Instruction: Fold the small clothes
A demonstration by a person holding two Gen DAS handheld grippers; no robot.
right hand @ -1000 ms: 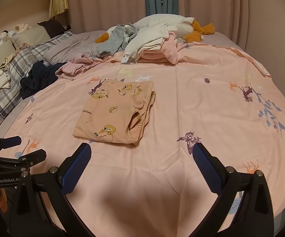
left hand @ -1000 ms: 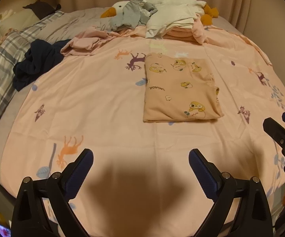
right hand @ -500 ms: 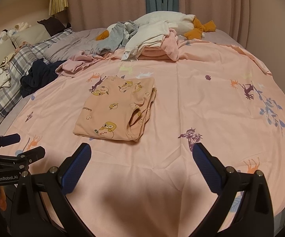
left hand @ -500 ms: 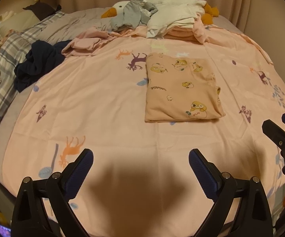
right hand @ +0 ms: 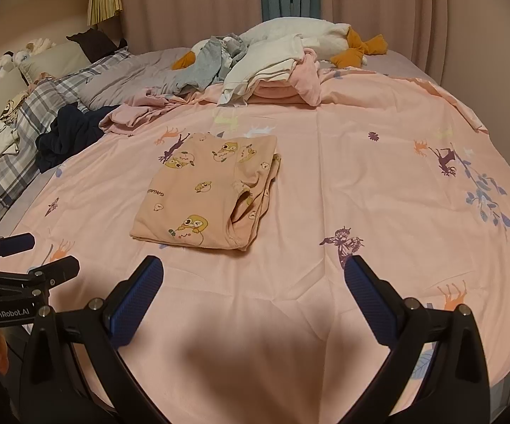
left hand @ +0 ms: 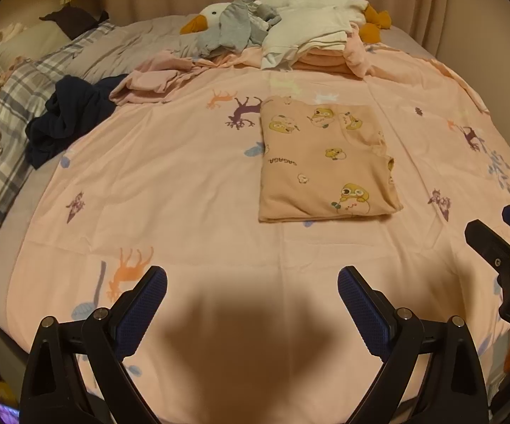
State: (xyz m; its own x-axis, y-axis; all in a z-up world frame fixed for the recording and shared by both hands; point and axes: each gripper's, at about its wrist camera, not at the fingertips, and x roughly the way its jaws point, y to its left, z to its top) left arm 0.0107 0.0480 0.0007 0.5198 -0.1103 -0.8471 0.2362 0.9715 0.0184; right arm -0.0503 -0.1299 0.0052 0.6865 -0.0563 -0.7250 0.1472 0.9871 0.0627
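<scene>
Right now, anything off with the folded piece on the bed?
Mostly tidy. The folded peach garment lies flat on the pink sheet, but its right edge gapes: inner layers and an opening show there. Both the left gripper and right gripper are open, off it.

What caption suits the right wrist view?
Open right gripper hovers over a pink bedsheet, facing a folded cartoon-print garment.
</scene>
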